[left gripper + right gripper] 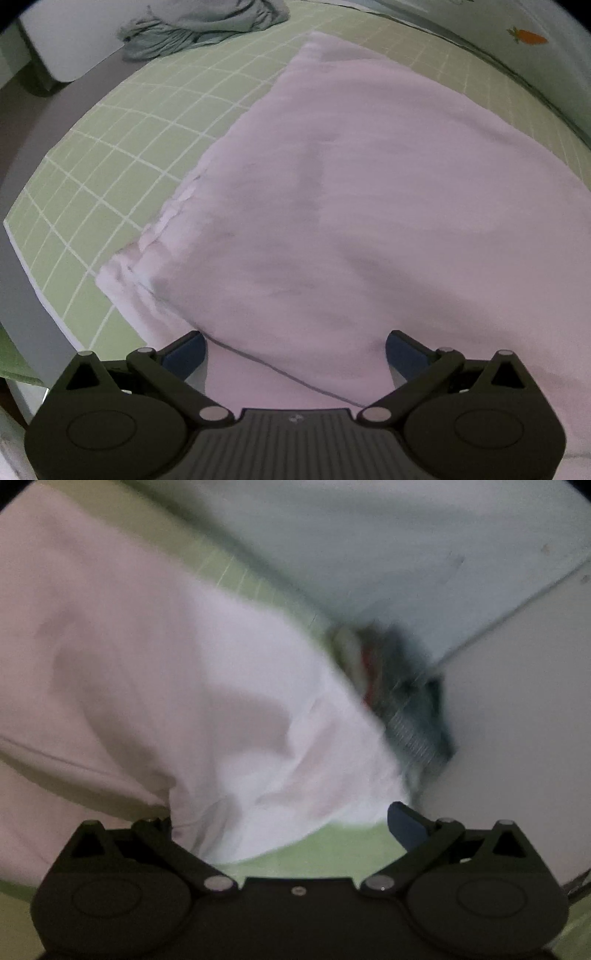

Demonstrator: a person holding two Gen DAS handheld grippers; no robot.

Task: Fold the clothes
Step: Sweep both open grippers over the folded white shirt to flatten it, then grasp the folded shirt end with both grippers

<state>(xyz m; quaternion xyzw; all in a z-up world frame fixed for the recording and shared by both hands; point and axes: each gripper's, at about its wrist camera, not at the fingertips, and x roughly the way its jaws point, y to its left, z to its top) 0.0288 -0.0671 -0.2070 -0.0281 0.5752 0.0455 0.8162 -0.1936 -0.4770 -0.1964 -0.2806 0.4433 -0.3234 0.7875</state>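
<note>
A pale pink garment [351, 206] lies spread flat on a green grid mat [122, 147], a hem seam running across its near edge. My left gripper [295, 350] stands open just above that near edge, its blue fingertips [188, 350] set wide apart over the cloth. The right wrist view is motion-blurred. There the same pink garment [166, 686] bunches into a fold at its corner. My right gripper [284, 827] is open. One blue fingertip [406, 827] shows over the mat [332, 849], while the cloth hides the other.
A crumpled grey garment [199, 29] lies at the mat's far left corner. A blurred heap of dark and striped clothes [402, 694] sits beyond the pink garment's corner. A white wall with a carrot sticker [528, 37] borders the far side.
</note>
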